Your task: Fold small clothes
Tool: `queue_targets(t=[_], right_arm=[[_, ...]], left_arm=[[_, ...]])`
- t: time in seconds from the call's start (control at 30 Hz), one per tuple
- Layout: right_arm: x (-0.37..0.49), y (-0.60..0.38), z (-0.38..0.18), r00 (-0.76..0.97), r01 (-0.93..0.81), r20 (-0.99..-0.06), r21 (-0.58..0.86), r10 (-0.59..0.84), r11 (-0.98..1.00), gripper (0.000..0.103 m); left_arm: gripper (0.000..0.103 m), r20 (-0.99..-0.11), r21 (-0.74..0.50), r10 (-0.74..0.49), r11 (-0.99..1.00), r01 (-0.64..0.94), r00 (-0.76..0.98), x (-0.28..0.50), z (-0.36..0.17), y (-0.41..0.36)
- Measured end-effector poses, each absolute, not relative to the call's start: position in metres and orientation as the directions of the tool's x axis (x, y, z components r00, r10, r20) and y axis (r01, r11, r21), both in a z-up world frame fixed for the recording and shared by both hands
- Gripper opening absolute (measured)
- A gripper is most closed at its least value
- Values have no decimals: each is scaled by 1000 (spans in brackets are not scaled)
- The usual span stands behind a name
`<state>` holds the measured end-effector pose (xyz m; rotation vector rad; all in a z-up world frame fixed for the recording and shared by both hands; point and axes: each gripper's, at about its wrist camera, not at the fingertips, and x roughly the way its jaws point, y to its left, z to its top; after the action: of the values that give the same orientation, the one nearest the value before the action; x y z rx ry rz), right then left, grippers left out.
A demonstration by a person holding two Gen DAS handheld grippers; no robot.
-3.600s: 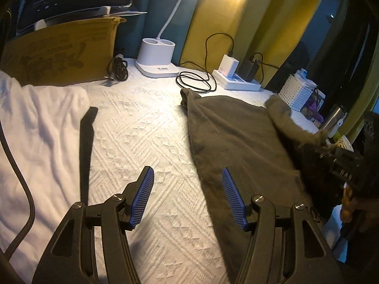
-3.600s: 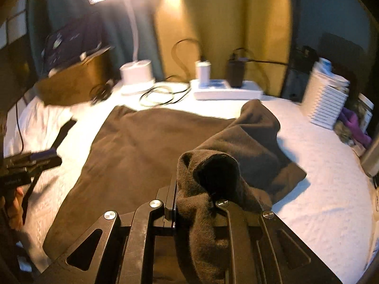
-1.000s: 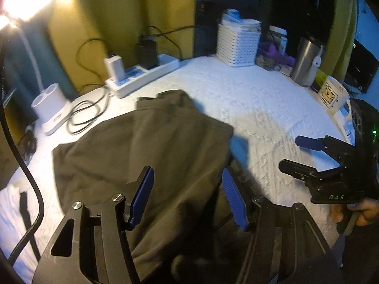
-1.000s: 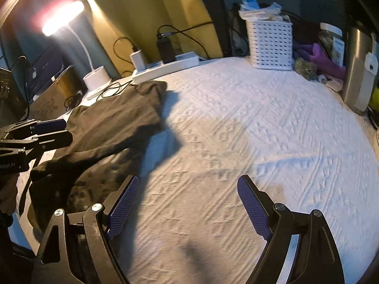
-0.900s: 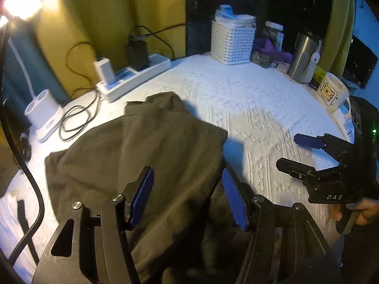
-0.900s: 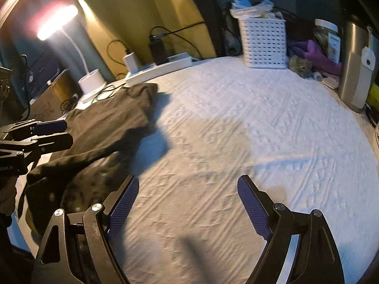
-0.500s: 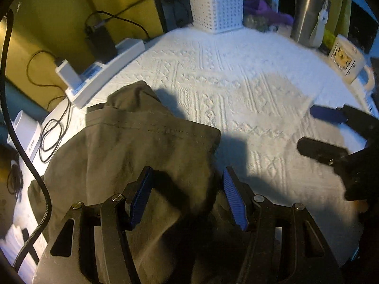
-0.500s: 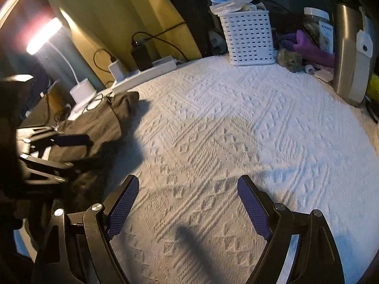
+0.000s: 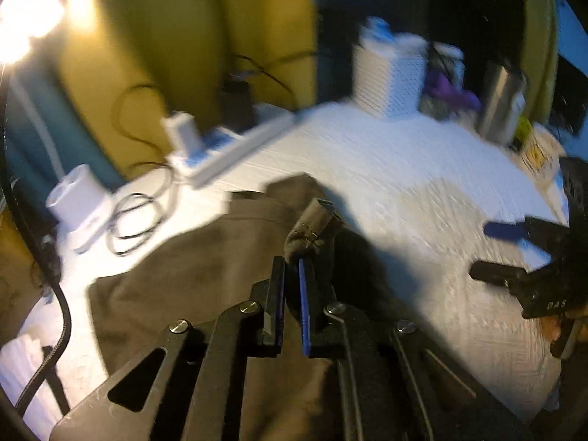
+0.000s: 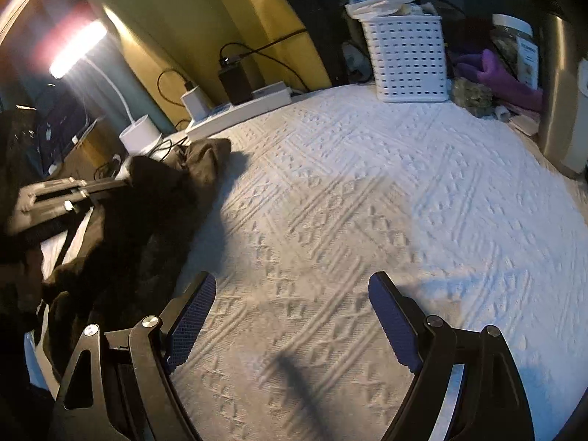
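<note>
A dark olive-brown garment [image 9: 191, 279] lies crumpled on the white textured cover [image 9: 404, 198]. My left gripper [image 9: 292, 262] is shut on a fold of the garment's edge and holds it lifted above the rest of the cloth. In the right wrist view the garment [image 10: 147, 213] is bunched at the left, with the left gripper [image 10: 125, 183] gripping its raised part. My right gripper [image 10: 290, 294] is open and empty over bare cover to the right of the garment. It also shows in the left wrist view [image 9: 496, 253], open, at the right.
A white power strip [image 10: 239, 110] with chargers, loose cables [image 9: 136, 220] and a white lamp base [image 9: 79, 202] stand at the back. A white slotted basket [image 10: 408, 58], purple cloth [image 10: 503, 77], a steel tumbler [image 9: 501, 103] and a mug [image 9: 536, 150] stand at the back right.
My left gripper has closed on the garment's edge and raised it. My right gripper has stayed open and swung further right over the bare cover.
</note>
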<state>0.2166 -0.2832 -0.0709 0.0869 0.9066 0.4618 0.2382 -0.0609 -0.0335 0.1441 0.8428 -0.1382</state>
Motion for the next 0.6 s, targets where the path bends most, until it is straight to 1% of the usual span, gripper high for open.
queue_targets(t=[0.2, 0.4, 0.6], right_arm=[[218, -253, -60, 525, -388, -729, 255, 440, 886, 86], [222, -214, -52, 509, -430, -729, 244, 457, 869, 86], [225, -173, -51, 487, -465, -745, 220, 456, 857, 86]], left_arm=[[4, -704, -5, -32, 999, 41, 709, 228, -28, 1], [4, -661, -59, 2, 997, -55, 750, 216, -29, 56], [4, -670, -91, 15, 991, -102, 742, 217, -42, 98]])
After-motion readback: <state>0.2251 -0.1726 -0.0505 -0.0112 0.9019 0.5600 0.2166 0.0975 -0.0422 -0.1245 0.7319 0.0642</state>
